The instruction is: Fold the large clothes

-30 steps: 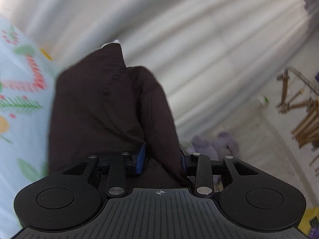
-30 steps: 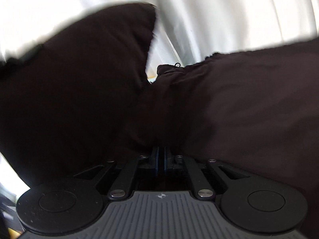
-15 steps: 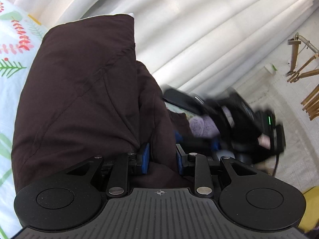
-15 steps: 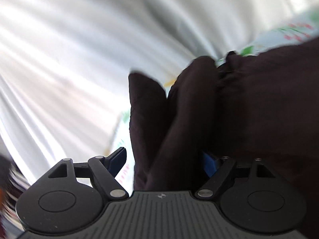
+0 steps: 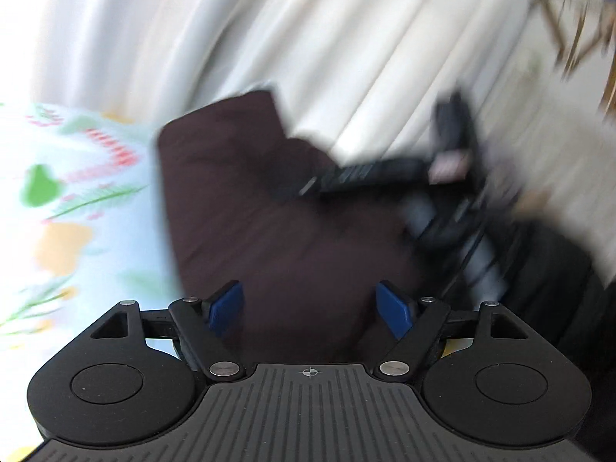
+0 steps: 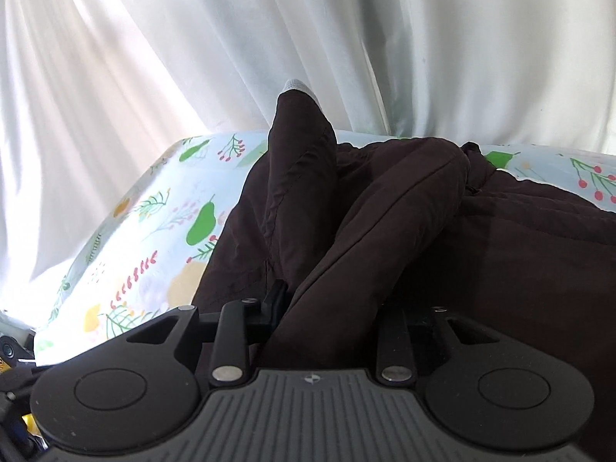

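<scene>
A large dark brown garment (image 5: 269, 231) lies on a floral sheet (image 5: 77, 200). My left gripper (image 5: 312, 308) is open, its blue pads (image 5: 227, 304) spread wide with the cloth lying loose between them. This view is motion-blurred. The right gripper and its handle (image 5: 385, 177) show blurred over the garment at the right. In the right wrist view the garment (image 6: 385, 223) is bunched in folds on the floral sheet (image 6: 154, 231). My right gripper (image 6: 331, 308) has cloth draped over its jaws; the fingertips are hidden.
White curtains (image 6: 269, 38) hang behind the bed. The bed's edge (image 6: 57, 308) drops off at the left in the right wrist view. A wooden rack (image 5: 577, 38) stands blurred at the top right of the left wrist view.
My left gripper has opened and let go of the garment. The right gripper opened half a second ago, and the garment now lies lower, on the sheet.
</scene>
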Motion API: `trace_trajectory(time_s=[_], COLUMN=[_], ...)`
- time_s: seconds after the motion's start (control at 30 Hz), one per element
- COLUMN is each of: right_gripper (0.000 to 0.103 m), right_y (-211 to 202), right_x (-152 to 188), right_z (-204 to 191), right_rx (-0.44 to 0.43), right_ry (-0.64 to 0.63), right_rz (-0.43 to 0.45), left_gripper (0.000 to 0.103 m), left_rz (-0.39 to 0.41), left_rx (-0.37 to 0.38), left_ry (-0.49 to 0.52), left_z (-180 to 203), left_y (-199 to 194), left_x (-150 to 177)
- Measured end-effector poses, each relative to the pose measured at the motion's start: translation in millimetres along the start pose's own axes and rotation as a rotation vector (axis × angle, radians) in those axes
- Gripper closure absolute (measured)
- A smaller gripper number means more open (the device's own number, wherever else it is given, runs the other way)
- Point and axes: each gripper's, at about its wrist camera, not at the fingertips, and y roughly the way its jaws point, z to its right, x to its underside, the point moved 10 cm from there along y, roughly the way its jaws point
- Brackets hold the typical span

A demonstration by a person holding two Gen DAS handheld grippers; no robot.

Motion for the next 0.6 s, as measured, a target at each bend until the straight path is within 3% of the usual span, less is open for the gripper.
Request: trace_trajectory(time_s=[0.13, 0.33, 0.4, 0.5, 0.6], right_gripper=[0.072, 0.068, 0.072, 0.086, 0.090], right_y=[4, 10, 10, -8, -40], right_x=[-3, 0, -1, -9, -19], right_z=[-2, -5, -5, -35, -68], right_rx=[0.000, 0.003, 0.027, 0.094, 0.109], right_ry=[-0.033, -0.007, 0.017, -0.156, -0.315], right_rz=[-0.002, -0.003, 0.008, 0.086, 0.168], left_gripper=[0.023, 0.021, 0.020, 0.020, 0.020], left_rz=[-0.107, -0.142, -0.154, -0.168, -0.171], left_rx=[-0.044, -0.095, -0.095, -0.100, -0.134], left_ry=[-0.081, -0.079, -0.093, -0.117, -0.139], left_z=[-15, -18, -18, -18, -20], left_y=[20, 41, 44, 46, 48], left_x=[31, 43, 46, 50, 51])
